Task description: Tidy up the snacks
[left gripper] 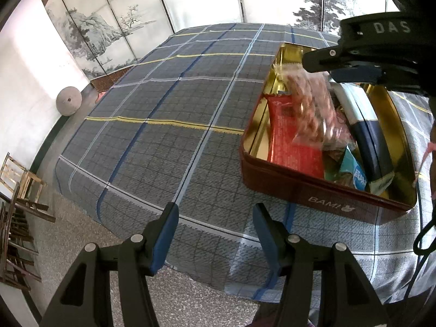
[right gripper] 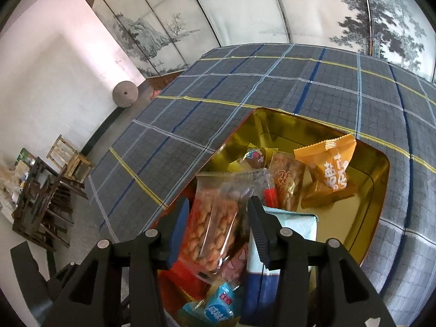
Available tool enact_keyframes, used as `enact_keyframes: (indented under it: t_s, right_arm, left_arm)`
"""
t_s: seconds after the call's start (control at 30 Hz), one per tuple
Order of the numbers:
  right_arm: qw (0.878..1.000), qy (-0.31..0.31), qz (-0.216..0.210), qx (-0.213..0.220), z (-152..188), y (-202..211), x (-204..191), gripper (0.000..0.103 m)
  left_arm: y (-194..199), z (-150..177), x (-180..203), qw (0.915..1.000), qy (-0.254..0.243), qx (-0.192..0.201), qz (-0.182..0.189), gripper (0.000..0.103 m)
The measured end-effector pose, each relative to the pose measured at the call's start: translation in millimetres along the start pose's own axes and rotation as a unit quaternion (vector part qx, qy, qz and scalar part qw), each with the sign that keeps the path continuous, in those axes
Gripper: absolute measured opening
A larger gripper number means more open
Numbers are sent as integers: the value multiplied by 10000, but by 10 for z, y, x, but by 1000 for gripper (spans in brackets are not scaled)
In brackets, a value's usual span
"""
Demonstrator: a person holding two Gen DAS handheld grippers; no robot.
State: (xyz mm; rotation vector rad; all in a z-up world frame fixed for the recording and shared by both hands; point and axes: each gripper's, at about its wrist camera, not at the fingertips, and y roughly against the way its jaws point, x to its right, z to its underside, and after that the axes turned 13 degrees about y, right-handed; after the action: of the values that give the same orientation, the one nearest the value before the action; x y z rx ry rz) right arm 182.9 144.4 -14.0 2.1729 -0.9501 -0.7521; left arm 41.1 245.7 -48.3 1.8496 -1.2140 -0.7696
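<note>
From the left wrist, the left gripper [left gripper: 215,218] hangs with its fingers apart and empty over the plaid counter's [left gripper: 163,109] near edge, while the tin [left gripper: 313,190] sits toward the right edge, snacks inside. From the right wrist, the right gripper [right gripper: 218,212] straddles the peanut bag [right gripper: 212,231] above the tin; its fingers seem just off the blurred bag, so this looks like the drop-off. Next: lift clear.

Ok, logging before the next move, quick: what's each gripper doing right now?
Left gripper: open, empty.
Right gripper: open; peanut bag sits between the jaws, apparently not pinched, over the tin.
</note>
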Motion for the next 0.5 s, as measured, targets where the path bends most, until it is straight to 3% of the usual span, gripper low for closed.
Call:
enact_keyframes:
  t_s: [0.23,0.5]
  right_arm:
    - [9995,124,-35,300,174,270,-102,45]
    - [9891,923,478,1042,358,891,-443,52]
  left_arm:
    - [87,-16,-42,9993,244,215,175,58]
    - [355,-26,-19,9964,380,649,378,58]
